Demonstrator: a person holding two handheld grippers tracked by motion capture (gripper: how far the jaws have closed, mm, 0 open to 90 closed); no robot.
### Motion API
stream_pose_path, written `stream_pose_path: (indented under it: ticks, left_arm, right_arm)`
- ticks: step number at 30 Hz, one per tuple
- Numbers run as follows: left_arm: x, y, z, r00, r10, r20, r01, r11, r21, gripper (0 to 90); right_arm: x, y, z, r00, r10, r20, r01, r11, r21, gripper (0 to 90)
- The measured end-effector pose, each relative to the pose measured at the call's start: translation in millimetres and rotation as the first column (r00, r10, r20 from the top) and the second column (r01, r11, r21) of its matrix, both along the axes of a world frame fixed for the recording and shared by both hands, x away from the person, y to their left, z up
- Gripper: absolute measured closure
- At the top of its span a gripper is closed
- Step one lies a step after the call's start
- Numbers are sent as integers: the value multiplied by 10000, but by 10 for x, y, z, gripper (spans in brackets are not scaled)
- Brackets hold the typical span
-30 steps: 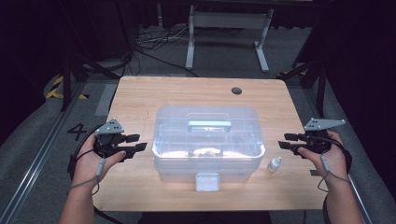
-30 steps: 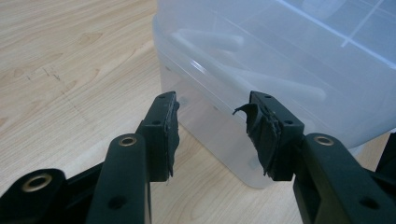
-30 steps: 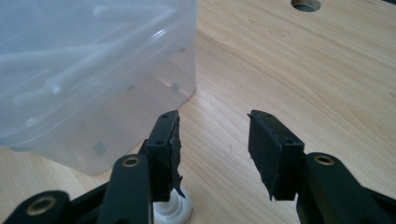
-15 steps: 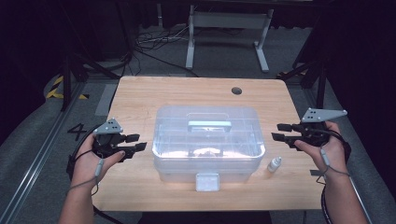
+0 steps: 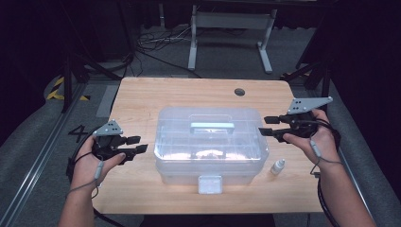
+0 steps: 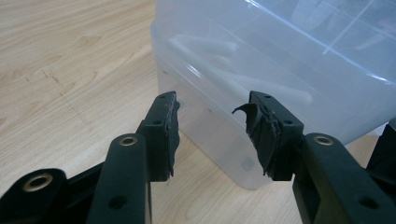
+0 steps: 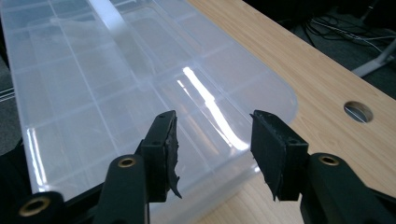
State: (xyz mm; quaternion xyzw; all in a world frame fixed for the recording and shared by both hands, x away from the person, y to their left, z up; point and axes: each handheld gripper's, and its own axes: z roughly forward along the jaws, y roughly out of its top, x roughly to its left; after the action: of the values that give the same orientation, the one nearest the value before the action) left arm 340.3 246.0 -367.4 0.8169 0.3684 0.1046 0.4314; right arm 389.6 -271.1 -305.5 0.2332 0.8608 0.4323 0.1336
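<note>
Right gripper (image 5: 270, 126) of mine rose toward the box (image 5: 211, 144) lid, jaws just opening wider, empty; left gripper (image 5: 137, 144) stayed put, released.

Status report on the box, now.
Left gripper open, empty, beside clear box. Right gripper open, jaws just widened, empty. Small bottle near box's right corner.

The clear box's (image 5: 211, 142) contents show through the frosted lid only as pale blurs, too vague to name. The left gripper view cuts the box (image 6: 289, 70) off at top and right. The small bottle (image 5: 278, 166) on the bench (image 5: 142, 99) is too small to read.
</note>
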Motion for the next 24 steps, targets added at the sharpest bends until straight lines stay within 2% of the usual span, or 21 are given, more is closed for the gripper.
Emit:
stream_pose_path:
  ticks: [6,10,17,24]
  left_arm:
    - [2,3,-7,10000,15,-39,-15,10000,-2,541]
    - [1,9,-5,10000,-4,-72,3,10000,-34,540]
    - [-4,24,-4,10000,34,-48,-34,10000,-75,538]
    - [-7,30,2,10000,-1,-33,1,10000,-76,539]
  right_arm:
    - [15,178,64,9989,475,49,-475,9989,-13,504]
    - [26,332,102,9959,897,130,-893,9957,-241,487]
    - [71,623,150,9871,1590,184,-1578,9860,-529,474]
    - [116,812,122,9805,1959,142,-1939,9771,-879,468]
